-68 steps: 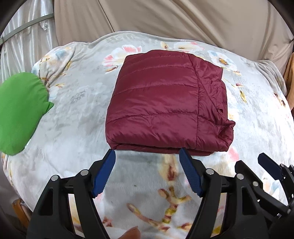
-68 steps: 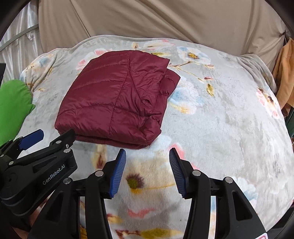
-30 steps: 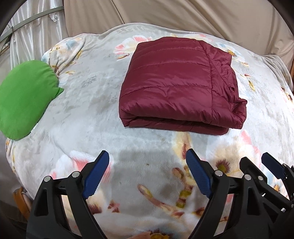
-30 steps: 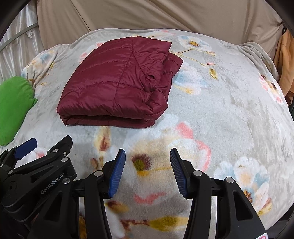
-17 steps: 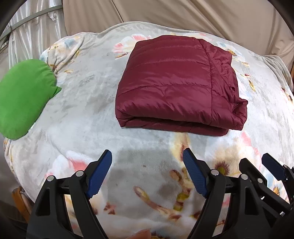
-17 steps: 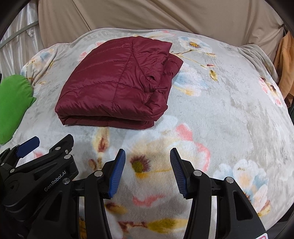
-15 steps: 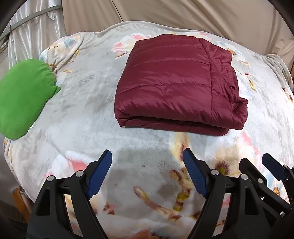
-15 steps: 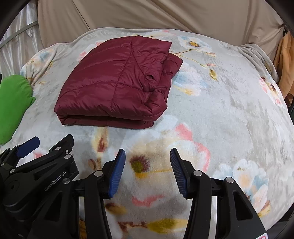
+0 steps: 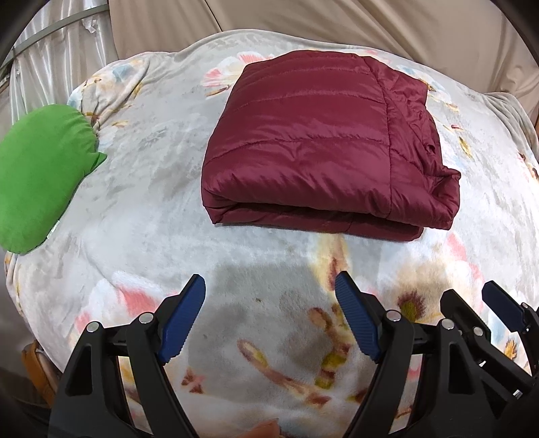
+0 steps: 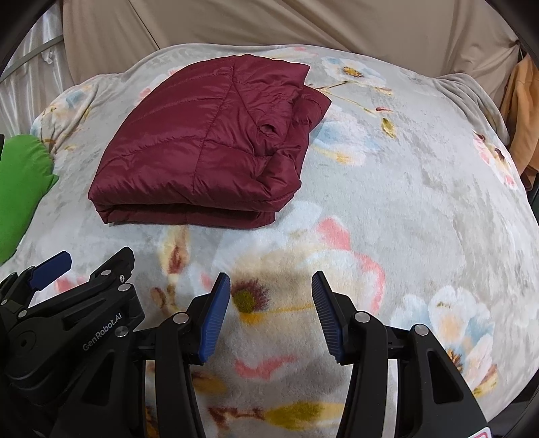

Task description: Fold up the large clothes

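A dark red quilted jacket (image 9: 320, 145) lies folded into a thick, roughly square bundle on a bed covered by a pale grey fleece blanket (image 9: 141, 209) printed with pink, blue and yellow flowers. From the left wrist view the bundle sits at about 12 o'clock, in the far half of the bed, with its folded edge facing the camera and its looser, rumpled layers stacked along the 3 o'clock side. From the right wrist view the same jacket (image 10: 209, 141) sits toward 11 o'clock, its rumpled side turned toward the middle of the blanket (image 10: 387, 202).

The left tongs (image 9: 269, 320) hang at 6 o'clock of their own view, wide open with nothing between the blue ribbed pads (image 9: 182, 320), well apart from the jacket's near edge. The right tongs (image 10: 271, 318) are likewise spread open and hold nothing, over a yellow-centred flower in the print, well short of the jacket. Each tool shows in the other's view: the right tongs at 4 o'clock of the left view, the left tongs at 8 o'clock of the right view.

A bright green cushion (image 9: 37, 175) rests at the bed's edge at 9 o'clock, apart from the jacket. Beige fabric (image 10: 269, 23) hangs behind the bed at 12 o'clock, and an orange cloth (image 10: 522, 111) hangs at 3 o'clock of the right view.
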`<action>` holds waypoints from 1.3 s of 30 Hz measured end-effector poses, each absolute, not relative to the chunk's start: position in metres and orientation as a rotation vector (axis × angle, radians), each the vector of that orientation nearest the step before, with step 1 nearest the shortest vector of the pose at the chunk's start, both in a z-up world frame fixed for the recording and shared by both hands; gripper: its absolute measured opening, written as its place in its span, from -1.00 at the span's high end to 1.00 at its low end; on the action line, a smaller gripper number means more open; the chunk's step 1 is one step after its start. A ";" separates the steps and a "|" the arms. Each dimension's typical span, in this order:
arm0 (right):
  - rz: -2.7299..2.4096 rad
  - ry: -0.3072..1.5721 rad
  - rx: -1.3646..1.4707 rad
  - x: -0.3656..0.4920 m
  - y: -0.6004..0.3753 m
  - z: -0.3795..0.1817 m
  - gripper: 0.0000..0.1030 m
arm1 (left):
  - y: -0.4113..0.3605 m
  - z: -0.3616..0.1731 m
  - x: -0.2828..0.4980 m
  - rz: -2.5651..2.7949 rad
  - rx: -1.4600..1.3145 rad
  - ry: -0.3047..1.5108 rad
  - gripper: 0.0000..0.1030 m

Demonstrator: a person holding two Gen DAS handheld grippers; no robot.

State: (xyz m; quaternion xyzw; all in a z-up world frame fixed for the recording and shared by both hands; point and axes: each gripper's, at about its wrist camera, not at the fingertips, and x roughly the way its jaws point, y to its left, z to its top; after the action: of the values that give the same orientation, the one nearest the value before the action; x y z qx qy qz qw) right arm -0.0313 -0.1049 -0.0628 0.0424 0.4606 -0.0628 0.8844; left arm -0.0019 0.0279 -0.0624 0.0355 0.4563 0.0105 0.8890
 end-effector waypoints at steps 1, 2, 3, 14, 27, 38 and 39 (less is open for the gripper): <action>-0.131 0.959 0.088 -0.031 -0.105 -0.063 0.02 | 0.027 -0.063 -0.002 0.023 0.076 0.950 -0.49; -0.131 0.960 0.087 -0.031 -0.105 -0.063 0.02 | 0.026 -0.063 -0.001 0.023 0.076 0.952 -0.49; -0.131 0.961 0.087 -0.030 -0.105 -0.064 0.02 | 0.026 -0.063 0.000 0.023 0.075 0.954 -0.49; -0.136 0.967 0.092 -0.028 -0.109 -0.065 0.02 | 0.023 -0.066 0.003 0.036 0.082 0.966 -0.54; -0.132 0.976 0.081 -0.027 -0.102 -0.069 0.02 | 0.030 -0.071 0.002 0.061 0.076 0.988 -0.60; -0.126 0.978 0.070 -0.024 -0.095 -0.070 0.03 | 0.036 -0.077 0.001 0.065 0.060 1.020 -0.57; -0.123 0.978 0.070 -0.024 -0.094 -0.070 0.03 | 0.037 -0.076 0.001 0.066 0.059 1.019 -0.57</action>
State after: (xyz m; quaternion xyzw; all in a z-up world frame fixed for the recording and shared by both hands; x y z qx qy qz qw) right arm -0.0245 -0.0939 -0.0696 0.0336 0.4693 -0.0591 0.8804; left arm 0.0006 0.0367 -0.0764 0.0284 0.4877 0.0314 0.8720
